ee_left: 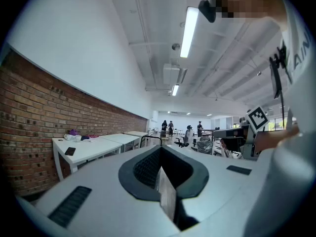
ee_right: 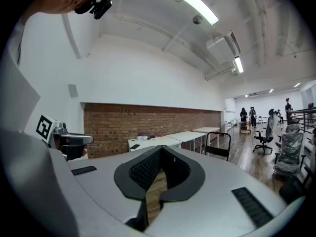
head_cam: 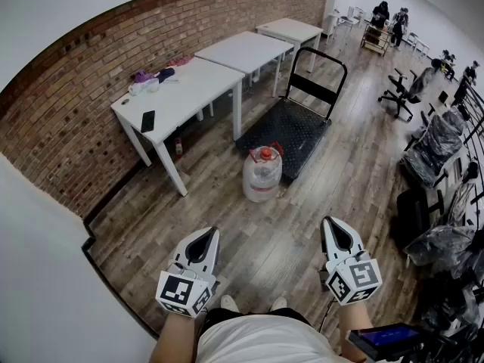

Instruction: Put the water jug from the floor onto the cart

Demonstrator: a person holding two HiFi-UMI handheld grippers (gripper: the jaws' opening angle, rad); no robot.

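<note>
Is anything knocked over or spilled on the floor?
No, nothing stands out. The water jug stands upright on the wooden floor, red cap on, beside the cart. No puddle shows around it. The cart sits flat with its handle up.

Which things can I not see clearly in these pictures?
Cart wheels: head view, hidden under its deck.
Water jug fill level: head view, too small.
Water jug: gripper views, hidden behind the left claw and right claw bodies.
Purple items on table: head view, too small.

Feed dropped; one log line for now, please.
water jug: on floor by cart | left gripper: shut, empty | right gripper: shut, empty
</note>
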